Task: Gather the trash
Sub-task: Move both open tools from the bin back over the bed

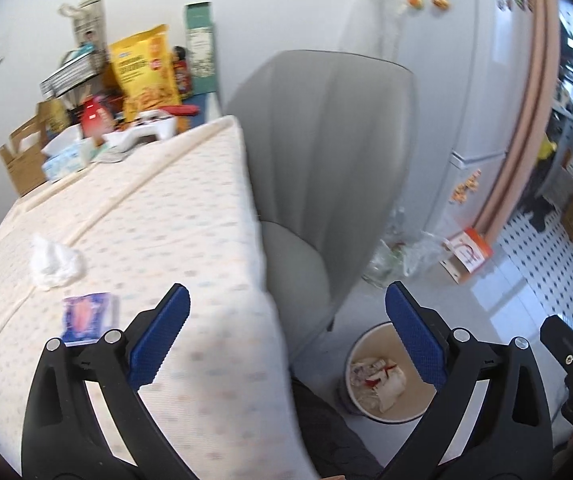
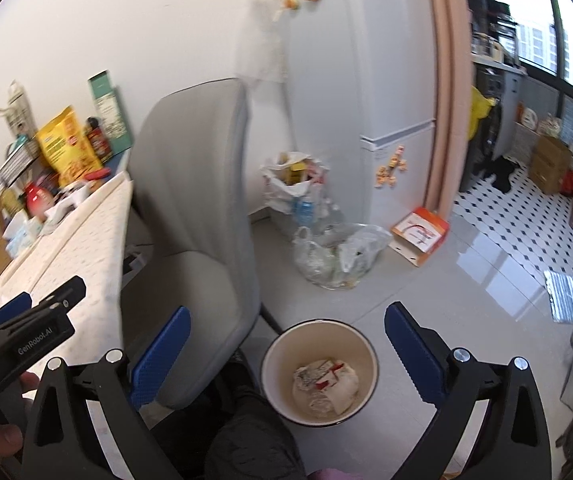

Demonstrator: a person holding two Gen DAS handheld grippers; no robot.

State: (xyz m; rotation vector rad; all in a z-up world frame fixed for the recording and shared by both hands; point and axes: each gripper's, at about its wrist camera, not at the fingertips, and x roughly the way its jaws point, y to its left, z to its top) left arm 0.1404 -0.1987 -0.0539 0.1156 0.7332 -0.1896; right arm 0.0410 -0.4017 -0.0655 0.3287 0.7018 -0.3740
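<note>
A crumpled white tissue (image 1: 55, 263) and a small purple wrapper (image 1: 88, 317) lie on the table's patterned cloth (image 1: 146, 220). A round cream trash bin (image 1: 382, 376) stands on the floor by the table, with crumpled paper and wrappers inside; it also shows in the right wrist view (image 2: 320, 372). My left gripper (image 1: 286, 340) is open and empty, over the table's near corner. My right gripper (image 2: 286, 354) is open and empty, hovering above the bin. The left gripper shows at the left edge of the right wrist view (image 2: 26, 320).
A grey chair (image 1: 326, 152) (image 2: 198, 216) is tucked against the table beside the bin. Snack bags, boxes and tissues (image 1: 126, 92) crowd the table's far end. Plastic bags of bottles (image 2: 334, 256) and an orange box (image 2: 420, 234) sit on the floor by the white fridge (image 2: 390, 100).
</note>
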